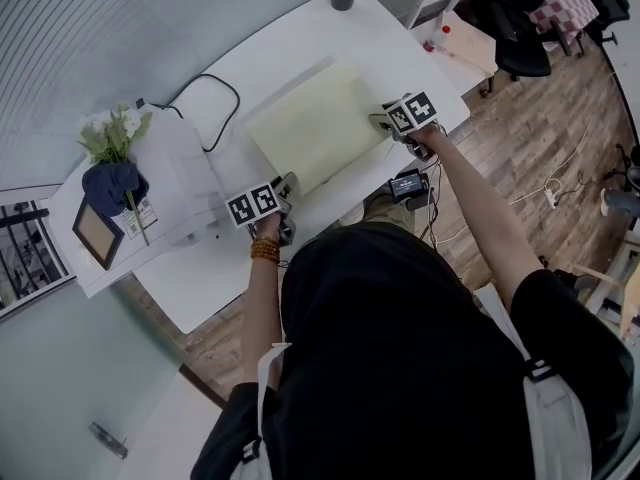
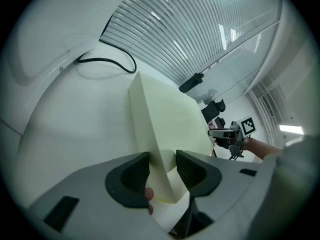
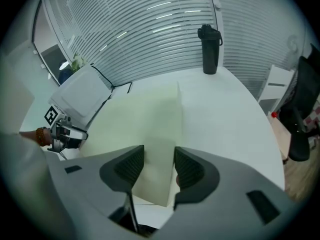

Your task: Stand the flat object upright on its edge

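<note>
Foam slab [image 1: 310, 133] on white table [image 1: 392, 40], wood floor [image 1: 540, 143] beyond, gripped by L tongs [image 2: 162, 165], R tongs [image 3: 159, 165].

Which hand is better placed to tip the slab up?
Left, narrowly: left gripper clamps the foam slab deep between its jaws; the right gripper also grips it, so both probably lift.

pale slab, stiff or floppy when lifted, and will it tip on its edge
Probably stiff: the pale slab shows straight edges between the left gripper and right gripper. Likely light, since it looks like foam. Its narrow edge suggests it could tip easily.
</note>
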A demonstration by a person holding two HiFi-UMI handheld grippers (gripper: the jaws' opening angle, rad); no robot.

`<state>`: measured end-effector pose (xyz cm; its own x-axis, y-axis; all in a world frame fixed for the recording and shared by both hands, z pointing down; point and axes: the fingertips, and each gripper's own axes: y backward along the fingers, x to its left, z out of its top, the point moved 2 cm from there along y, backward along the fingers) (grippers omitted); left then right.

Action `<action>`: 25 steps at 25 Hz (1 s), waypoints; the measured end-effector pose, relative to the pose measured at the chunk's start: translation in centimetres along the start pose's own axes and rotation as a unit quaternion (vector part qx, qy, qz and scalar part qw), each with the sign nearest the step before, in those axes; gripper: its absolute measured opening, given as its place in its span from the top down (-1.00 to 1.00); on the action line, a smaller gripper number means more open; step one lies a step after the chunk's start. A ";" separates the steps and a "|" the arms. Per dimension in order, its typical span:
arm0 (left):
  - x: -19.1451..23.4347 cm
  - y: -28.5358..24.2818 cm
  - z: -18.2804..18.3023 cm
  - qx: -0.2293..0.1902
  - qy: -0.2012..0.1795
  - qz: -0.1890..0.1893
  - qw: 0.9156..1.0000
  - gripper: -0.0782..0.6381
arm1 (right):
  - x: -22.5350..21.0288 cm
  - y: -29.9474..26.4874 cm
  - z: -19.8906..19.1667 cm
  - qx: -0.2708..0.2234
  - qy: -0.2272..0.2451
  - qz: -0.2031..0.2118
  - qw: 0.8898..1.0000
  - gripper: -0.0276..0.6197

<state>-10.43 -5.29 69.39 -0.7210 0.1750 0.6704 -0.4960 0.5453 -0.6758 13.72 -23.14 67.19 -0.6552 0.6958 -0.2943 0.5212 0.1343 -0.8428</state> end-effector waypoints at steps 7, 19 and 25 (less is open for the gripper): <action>0.1 0.1 0.0 0.002 0.004 -0.005 1.000 0.30 | 0.5 0.8 0.4 -0.005 0.016 -0.005 1.000 0.35; 0.3 0.5 -0.1 -0.002 0.013 -0.005 1.000 0.32 | 2.5 3.4 1.6 -0.024 0.064 -0.023 0.997 0.36; 0.5 0.9 0.0 -0.004 0.014 -0.005 1.000 0.33 | 3.7 4.7 2.1 -0.027 0.098 -0.034 0.994 0.38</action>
<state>-11.24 -4.73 69.16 -0.7017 0.1921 0.6861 -0.5001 0.5531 -0.6663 12.58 -21.45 61.19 -0.5736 0.8073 -0.1387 0.5104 0.2199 -0.8313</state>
